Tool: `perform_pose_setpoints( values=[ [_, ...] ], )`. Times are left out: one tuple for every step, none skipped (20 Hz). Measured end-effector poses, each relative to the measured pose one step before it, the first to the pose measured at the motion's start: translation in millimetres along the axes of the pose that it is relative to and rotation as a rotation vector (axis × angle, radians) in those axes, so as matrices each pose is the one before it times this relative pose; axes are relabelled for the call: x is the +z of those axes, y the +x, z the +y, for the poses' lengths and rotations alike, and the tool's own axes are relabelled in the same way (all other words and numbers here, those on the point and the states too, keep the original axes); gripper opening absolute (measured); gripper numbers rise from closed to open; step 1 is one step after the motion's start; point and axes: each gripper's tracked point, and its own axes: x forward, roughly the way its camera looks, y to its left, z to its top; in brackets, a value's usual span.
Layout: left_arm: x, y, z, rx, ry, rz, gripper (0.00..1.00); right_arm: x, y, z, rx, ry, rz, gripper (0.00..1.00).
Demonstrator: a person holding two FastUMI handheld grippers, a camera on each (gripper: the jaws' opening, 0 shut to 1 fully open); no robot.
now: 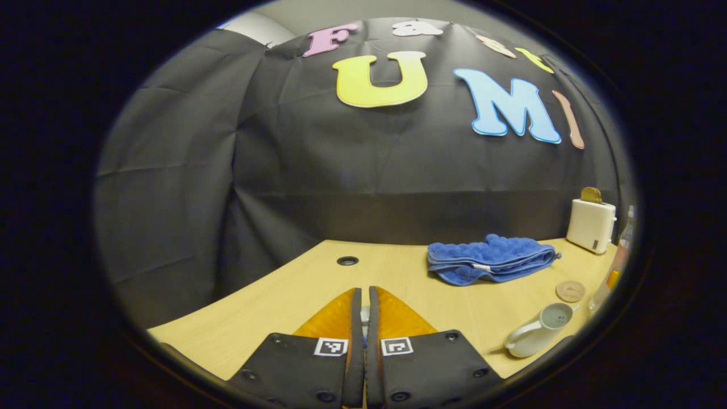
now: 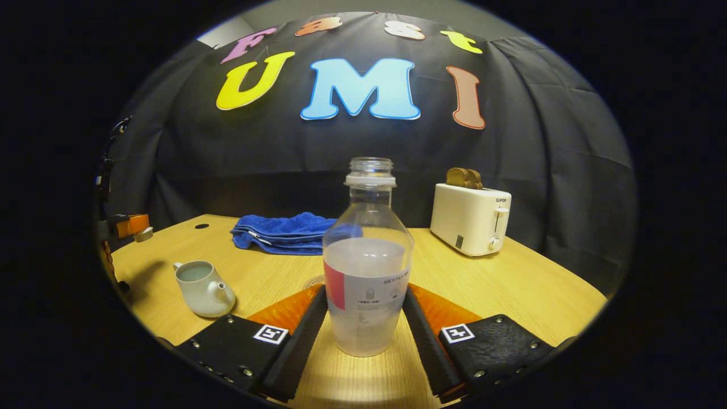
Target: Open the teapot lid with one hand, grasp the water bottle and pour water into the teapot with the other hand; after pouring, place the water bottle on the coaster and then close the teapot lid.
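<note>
Right claw (image 2: 363,318) grasping water bottle (image 2: 367,267), coaster (image 2: 316,280) mostly hidden, left claw (image 1: 364,309) clenched

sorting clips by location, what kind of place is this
Probably a staged recording booth rather than a real kitchen: black cloth wall behind a wooden table set with kitchen props, a toaster, teapot and bottle.

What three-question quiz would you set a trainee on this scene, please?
1. What colour is the folded cloth?
2. True or false: the teapot has its lid on.
3. Which thing sits between the fingers of the right gripper? A water bottle; B teapot; C folded cloth.
Key: 1 blue; 2 false; 3 A.
</note>
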Motion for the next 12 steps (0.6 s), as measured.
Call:
perform_pose_setpoints(
  values=[
    [-0.65,-0.75,1.76,0.00234,-0.00515,0.00184,0.08,1.67,-2.25,0.58,-0.00004,0.00849,0.00128,0.81],
    [-0.94,0.87,-0.30,-0.00135,-0.00416,0.00257,0.08,0.81,1.70,-0.29,-0.00141,-0.00264,0.00188,0.81],
    [-0.26,0.32,-0.44,-0.00219,-0.00267,0.00352,0.08,0.45,-1.29,1.24,-0.00429,-0.00587,0.00051,0.79],
    [-2.16,0.76,-1.29,-0.00438,-0.00010,0.00576,0.08,0.68,-0.08,-0.76,-0.01758,-0.01628,0.00418,0.79],
    [-1.32,-0.15,-0.75,-0.00206,0.00347,0.00532,0.08,0.37,1.00,-0.38,-0.01492,-0.03331,0.00366,0.77],
    [-1.30,0.19,-0.40,-0.00061,0.00242,0.00296,0.08,2.95,-1.36,0.36,-0.01535,-0.04094,-0.00267,0.77],
    [-0.01,0.04,-0.48,-0.00326,-0.00204,0.00210,0.08,3.64,-0.35,-0.42,-0.01919,-0.04464,-0.00743,0.77],
    [0.32,-0.64,0.14,-0.00271,-0.00383,0.00085,0.08,4.42,-2.52,0.99,-0.01633,-0.04651,-0.01089,0.77],
    [0.28,-0.27,-0.12,-0.00103,-0.00265,0.00078,0.08,3.33,-0.31,1.38,-0.01784,-0.04929,-0.01298,0.77],
    [-0.39,-0.41,1.49,0.00067,-0.00084,-0.00024,0.08,5.66,-0.92,0.67,-0.01969,-0.05369,-0.01235,0.77],
    [0.25,-0.64,0.28,0.00082,-0.00026,-0.00016,0.08,5.99,2.08,-0.33,-0.01974,-0.05246,-0.01324,0.77],
    [0.27,0.81,-0.18,-0.00183,-0.00264,-0.00073,0.08,5.99,0.96,-0.34,-0.02027,-0.04801,-0.01195,0.77]
  ],
)
